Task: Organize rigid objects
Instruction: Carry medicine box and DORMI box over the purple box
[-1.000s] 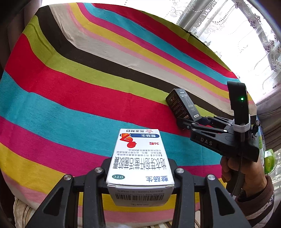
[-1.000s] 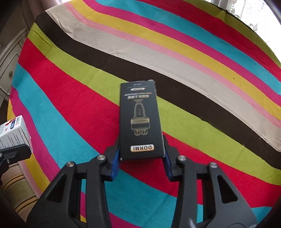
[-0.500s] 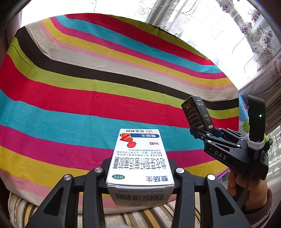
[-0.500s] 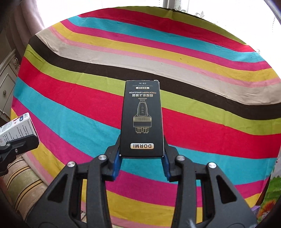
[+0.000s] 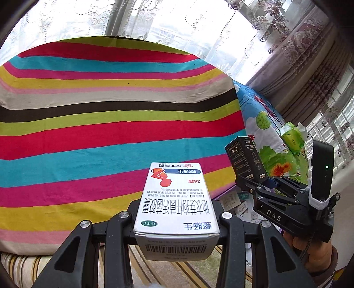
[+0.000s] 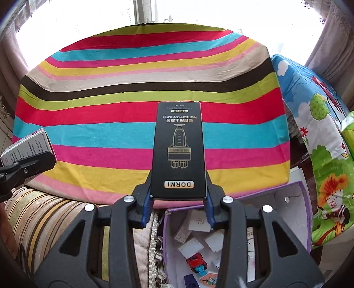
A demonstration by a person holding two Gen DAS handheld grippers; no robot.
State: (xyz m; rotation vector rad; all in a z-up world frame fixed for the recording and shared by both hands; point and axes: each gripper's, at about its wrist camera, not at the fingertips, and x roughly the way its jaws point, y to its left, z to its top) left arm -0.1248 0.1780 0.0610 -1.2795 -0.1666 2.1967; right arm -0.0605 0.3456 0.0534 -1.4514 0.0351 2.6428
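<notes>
Right wrist view: black box points lengthwise away from right gripper.

a striped cloth in red, blue, pink, yellow, green and brown covers a broad surface. to its right lies a cartoon-print sheet with trees and flowers. a striped cushion sits below the cloth at left. lace curtains hang across the bright window behind.
</notes>
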